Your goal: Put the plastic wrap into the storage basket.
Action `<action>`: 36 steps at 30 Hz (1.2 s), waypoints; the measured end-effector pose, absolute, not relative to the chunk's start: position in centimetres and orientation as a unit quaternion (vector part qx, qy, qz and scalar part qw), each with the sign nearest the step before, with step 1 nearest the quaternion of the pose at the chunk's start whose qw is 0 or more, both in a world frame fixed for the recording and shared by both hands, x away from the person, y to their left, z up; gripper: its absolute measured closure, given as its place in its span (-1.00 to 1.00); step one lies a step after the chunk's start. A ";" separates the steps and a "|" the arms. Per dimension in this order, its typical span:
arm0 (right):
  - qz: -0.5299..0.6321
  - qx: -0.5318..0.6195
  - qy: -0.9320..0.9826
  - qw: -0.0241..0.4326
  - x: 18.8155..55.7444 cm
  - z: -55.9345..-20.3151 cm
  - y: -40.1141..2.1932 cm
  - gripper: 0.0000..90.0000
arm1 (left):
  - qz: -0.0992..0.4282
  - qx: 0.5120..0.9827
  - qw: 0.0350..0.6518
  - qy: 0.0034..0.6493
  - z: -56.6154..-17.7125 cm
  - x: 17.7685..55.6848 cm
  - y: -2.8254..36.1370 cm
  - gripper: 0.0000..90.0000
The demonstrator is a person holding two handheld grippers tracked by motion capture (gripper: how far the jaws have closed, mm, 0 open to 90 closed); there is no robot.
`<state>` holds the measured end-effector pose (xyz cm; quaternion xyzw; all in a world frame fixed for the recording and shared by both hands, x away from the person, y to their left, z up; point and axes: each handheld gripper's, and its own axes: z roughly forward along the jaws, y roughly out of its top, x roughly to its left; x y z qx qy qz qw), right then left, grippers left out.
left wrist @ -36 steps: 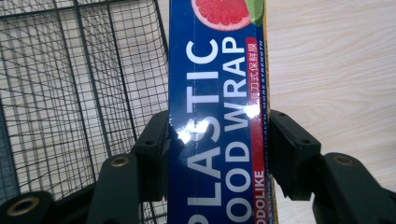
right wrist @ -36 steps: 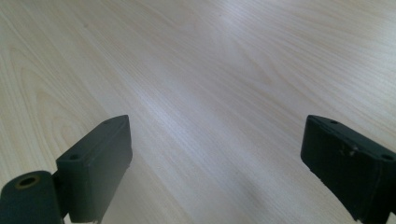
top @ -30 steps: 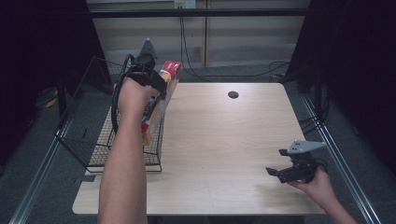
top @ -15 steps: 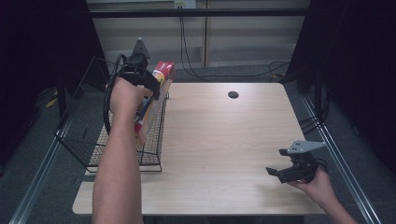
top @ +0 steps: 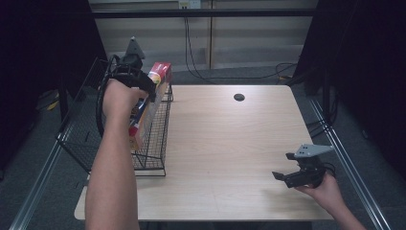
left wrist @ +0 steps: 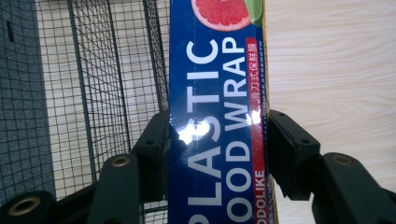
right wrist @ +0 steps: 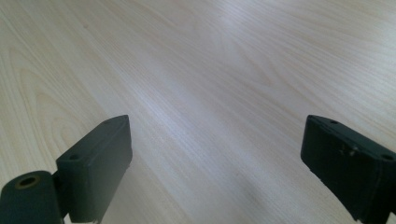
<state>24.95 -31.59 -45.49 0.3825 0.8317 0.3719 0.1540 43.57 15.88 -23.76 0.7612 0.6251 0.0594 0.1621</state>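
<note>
A long blue "Plastic Food Wrap" box (top: 160,73) with a red end hangs tilted over the right wall of a black wire basket (top: 154,143). My left gripper (top: 143,101) is shut on it, its black pads pressing both long sides of the box (left wrist: 217,93). In the left gripper view the left gripper (left wrist: 217,140) points down, with the basket's mesh (left wrist: 107,84) on one side and bare table (left wrist: 336,70) on the other. My right gripper (top: 283,166) rests low at the table's front right, jaws wide apart. In its own view the right gripper (right wrist: 215,158) has nothing between them.
The light wooden table (top: 230,143) has a small black cable hole (top: 239,97) near its back edge. The basket stands at the table's left edge, partly overhanging it. Cables (top: 201,52) hang behind the table, and dark curtains flank both sides.
My left hand has carried the box leftward, from above the basket's right wall to more over the basket. The right gripper has stayed where it was.
</note>
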 end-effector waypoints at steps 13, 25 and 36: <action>0.372 0.383 0.831 0.153 25.0 -45.6 -31.5 -0.80 | 0.061 0.748 0.162 0.641 -23.6 43.2 17.8 0.04; 0.372 0.382 0.832 0.155 25.0 -45.6 -31.5 -0.80 | 0.069 0.740 0.160 0.649 -23.4 42.9 19.3 0.04; 0.372 0.383 0.831 0.155 25.0 -45.6 -31.5 -0.80 | 0.079 0.735 0.149 0.656 -23.3 42.7 20.4 0.04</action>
